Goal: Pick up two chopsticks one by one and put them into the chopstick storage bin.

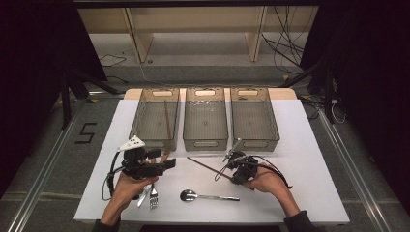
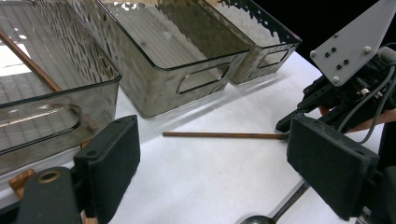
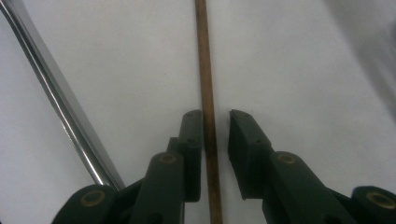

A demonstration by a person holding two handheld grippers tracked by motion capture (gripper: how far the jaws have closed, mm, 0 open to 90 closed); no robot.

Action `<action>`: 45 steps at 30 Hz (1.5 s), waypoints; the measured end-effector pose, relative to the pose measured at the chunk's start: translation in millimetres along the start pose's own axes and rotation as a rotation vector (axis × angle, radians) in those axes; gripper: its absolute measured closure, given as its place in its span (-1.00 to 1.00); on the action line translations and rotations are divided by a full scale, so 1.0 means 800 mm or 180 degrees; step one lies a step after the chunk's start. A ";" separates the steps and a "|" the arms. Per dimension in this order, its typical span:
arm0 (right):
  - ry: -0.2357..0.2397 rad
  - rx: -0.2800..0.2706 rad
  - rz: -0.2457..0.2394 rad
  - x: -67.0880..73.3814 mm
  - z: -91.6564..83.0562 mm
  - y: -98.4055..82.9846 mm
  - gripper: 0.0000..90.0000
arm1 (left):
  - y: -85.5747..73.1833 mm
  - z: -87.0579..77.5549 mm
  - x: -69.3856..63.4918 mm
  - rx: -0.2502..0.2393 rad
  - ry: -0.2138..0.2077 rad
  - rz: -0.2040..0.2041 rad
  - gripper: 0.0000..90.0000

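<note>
Closing your right tool (image 3: 215,122) on the thin brown wooden stick (image 3: 205,70), not gripped yet, could go wrong: one pad touches first and rolls it away.

Three clear plastic bins (image 1: 205,140) stand side by side behind a thin wooden chopstick (image 1: 203,166), with a metal spoon (image 1: 208,196) nearer the table's front edge.

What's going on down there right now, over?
Right claw straddling chopstick on table, not yet clamped. Left claw open, idle. Spoon handle lies alongside.
</note>
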State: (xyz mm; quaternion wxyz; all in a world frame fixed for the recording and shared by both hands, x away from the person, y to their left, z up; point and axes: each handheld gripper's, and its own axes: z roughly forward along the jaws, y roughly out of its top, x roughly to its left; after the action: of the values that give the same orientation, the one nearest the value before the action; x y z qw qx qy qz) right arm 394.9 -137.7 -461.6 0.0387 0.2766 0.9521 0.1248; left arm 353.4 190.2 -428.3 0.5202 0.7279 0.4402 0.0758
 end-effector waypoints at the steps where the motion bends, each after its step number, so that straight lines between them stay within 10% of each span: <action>1: -0.0010 0.0007 -0.0012 0.001 0.000 0.000 0.70 | 0.000 0.000 0.000 -0.0001 -0.0004 0.0008 -0.62; 15: -0.0088 0.0017 -0.0154 0.009 0.000 0.001 0.89 | -0.002 0.010 -0.001 0.0034 -0.0078 -0.0073 -0.62; 31: -0.0009 -0.0703 -0.0250 0.027 -0.059 -0.005 0.89 | -0.006 0.024 -0.013 0.0154 -0.0102 -0.0157 -0.60; 45: 0.0127 -0.1195 -0.0179 0.041 -0.057 0.003 0.89 | -0.013 0.046 -0.034 0.0249 -0.0297 -0.0308 -0.57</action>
State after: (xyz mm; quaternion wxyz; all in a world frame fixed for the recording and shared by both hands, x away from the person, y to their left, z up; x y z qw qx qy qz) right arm 361.5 -128.2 -416.9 0.0742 0.2351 0.9200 0.3046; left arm 351.6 146.0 -444.0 0.5143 0.7283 0.4528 -0.0007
